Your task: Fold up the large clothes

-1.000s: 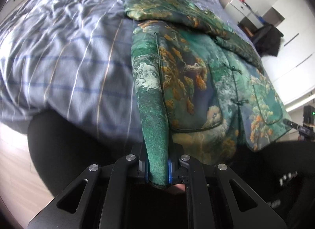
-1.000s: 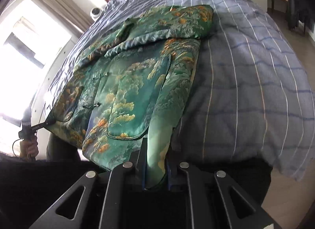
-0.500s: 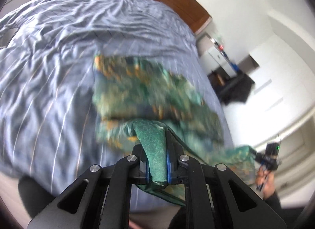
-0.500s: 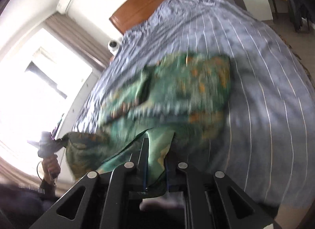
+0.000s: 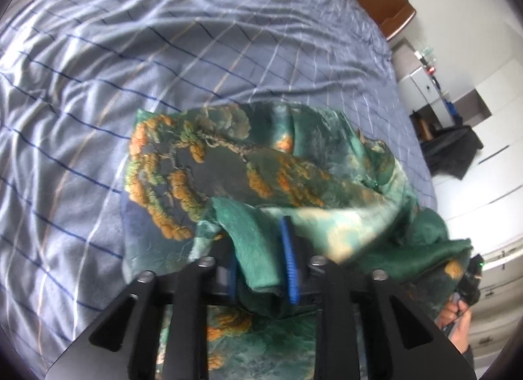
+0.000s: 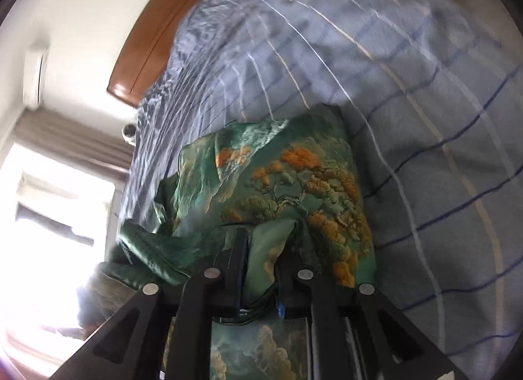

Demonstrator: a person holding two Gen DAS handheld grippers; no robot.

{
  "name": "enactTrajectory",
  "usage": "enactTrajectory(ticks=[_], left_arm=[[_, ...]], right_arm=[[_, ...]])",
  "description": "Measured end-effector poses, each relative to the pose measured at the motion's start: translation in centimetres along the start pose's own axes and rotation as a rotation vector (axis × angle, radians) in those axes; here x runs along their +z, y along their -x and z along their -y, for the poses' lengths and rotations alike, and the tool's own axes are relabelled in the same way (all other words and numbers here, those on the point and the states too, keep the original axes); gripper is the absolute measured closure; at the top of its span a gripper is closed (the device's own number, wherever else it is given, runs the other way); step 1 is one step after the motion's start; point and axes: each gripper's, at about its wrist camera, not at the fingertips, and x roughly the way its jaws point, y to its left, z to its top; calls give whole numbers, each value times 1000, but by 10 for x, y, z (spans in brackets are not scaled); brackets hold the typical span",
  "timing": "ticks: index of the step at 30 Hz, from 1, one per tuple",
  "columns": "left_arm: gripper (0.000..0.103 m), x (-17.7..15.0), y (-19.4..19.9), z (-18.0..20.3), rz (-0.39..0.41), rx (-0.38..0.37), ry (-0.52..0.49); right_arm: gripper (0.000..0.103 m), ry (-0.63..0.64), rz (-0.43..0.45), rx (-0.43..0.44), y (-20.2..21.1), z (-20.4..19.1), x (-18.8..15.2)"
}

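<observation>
A green satin jacket (image 5: 248,164) printed with orange trees lies on a bed, filling the lower middle of both wrist views. Its lower half is doubled over toward the headboard, so the printed back faces up.

The left tongs (image 5: 261,262), at the bottom centre of the left view, have just been opening. Blue pads stand clearly apart, with a fold of green hem lying loosely between them, not pinched. That suggests the hem is being let go so the fold can settle.

The right tongs (image 6: 261,268), at the bottom centre of the right view, have also just been opening a little. They remain narrow, with a strip of pale green fabric between the fingers. Whether they grip it cannot be told.

Around the jacket spreads a blue-grey striped bedsheet (image 5: 163,53). A brown wooden headboard (image 6: 143,49) sits at the upper left of the right view, above a bright window.
</observation>
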Motion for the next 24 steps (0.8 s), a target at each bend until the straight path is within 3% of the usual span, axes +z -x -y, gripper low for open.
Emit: enactTrajectory(ticks=[1, 2, 3, 4, 5, 7, 9, 12, 14, 15, 16, 18, 19, 20, 22, 24], left_arm=[[57, 2, 4, 0, -5, -37, 8], [38, 3, 10, -1, 1, -70, 12], [28, 5, 24, -1, 37, -107, 9], [10, 7, 34, -1, 70, -112, 1], [4, 7, 50, -1, 126, -120, -26], [4, 8, 64, 0, 150, -134, -80], [4, 5, 62, -1, 114, -122, -129], [5, -5, 34, 2, 3, -85, -198], [6, -7, 9, 8, -42, -21, -229], [9, -8, 2, 11, -43, 5, -243], [21, -10, -6, 16, -42, 27, -262], [45, -13, -14, 24, -40, 72, -280], [84, -15, -15, 26, -39, 106, -288], [89, -16, -14, 26, -39, 135, -293], [94, -18, 0, 25, -1, 140, -295], [95, -16, 21, 25, 52, 144, -294]], right_arm=[[74, -32, -8, 37, -2, 3, 2], [56, -50, -15, 84, -1, 4, 5], [46, -60, -18, 126, 2, 3, 6], [19, -65, -11, 186, 9, 0, 11], [4, -56, 1, 216, 15, -4, 14], [0, -10, 57, 240, 35, -16, 23], [0, 57, 74, 221, 47, -27, 28], [0, 254, 23, 12, 38, -49, 26], [0, 386, -29, -117, 16, -64, 21], [0, 438, -46, -172, 4, -70, 17], [0, 485, -48, -226, -8, -77, 13], [1, 529, -41, -271, -19, -77, 4], [10, 545, -46, -307, -28, -82, 1], [46, 556, -48, -334, -29, -82, -2], [86, 624, -29, -458, -29, -93, -13], [88, 664, 8, -483, -20, -104, -15]])
